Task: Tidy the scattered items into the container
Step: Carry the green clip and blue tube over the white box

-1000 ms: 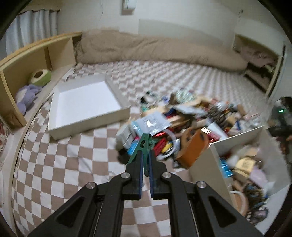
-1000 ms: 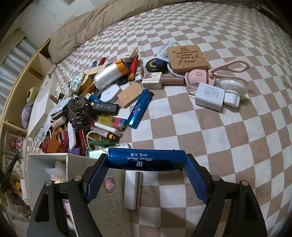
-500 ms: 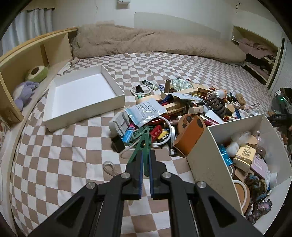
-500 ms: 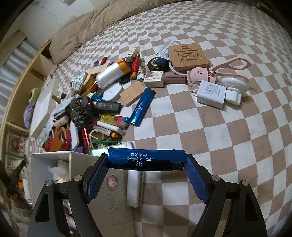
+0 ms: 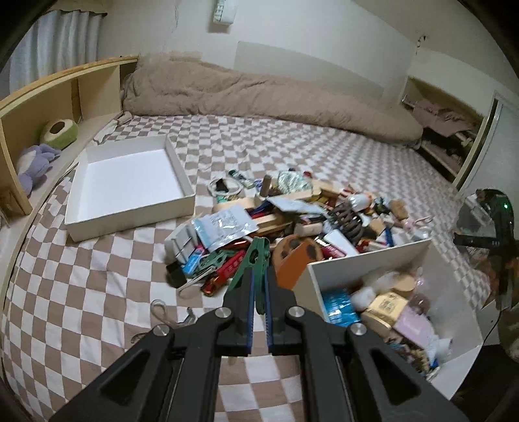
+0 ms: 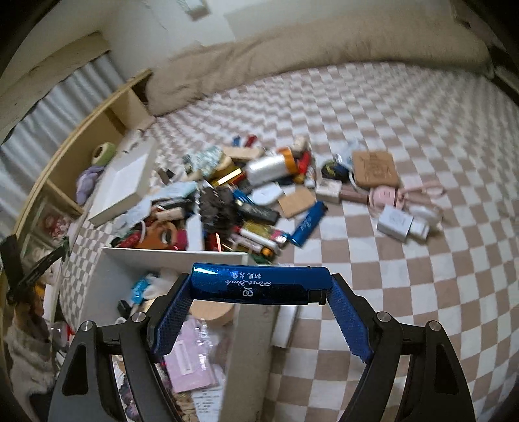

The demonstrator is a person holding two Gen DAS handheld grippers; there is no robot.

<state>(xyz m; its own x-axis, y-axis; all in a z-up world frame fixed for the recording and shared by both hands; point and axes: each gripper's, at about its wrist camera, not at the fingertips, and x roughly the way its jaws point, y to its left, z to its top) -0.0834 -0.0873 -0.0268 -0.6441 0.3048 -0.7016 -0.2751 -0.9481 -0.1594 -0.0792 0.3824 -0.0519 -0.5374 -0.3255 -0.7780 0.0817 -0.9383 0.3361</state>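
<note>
Right gripper (image 6: 259, 289) clamped endwise on blue lighter (image 6: 259, 285): light, rigid, glossy, probably slippery. Left gripper (image 5: 258, 292) pinched on green clothespin (image 5: 256, 259) over white box (image 5: 366, 256).

Glossy blue lighter (image 6: 259, 284), green plastic clothespin (image 5: 258, 259)

A bed (image 5: 324, 155) in brown-and-white checked sheet is filling the room, a beige duvet (image 5: 259, 97) lying bunched along pale walls (image 5: 308, 29). A wooden shelf (image 5: 48, 97) is standing beside curtains (image 5: 55, 58).
</note>
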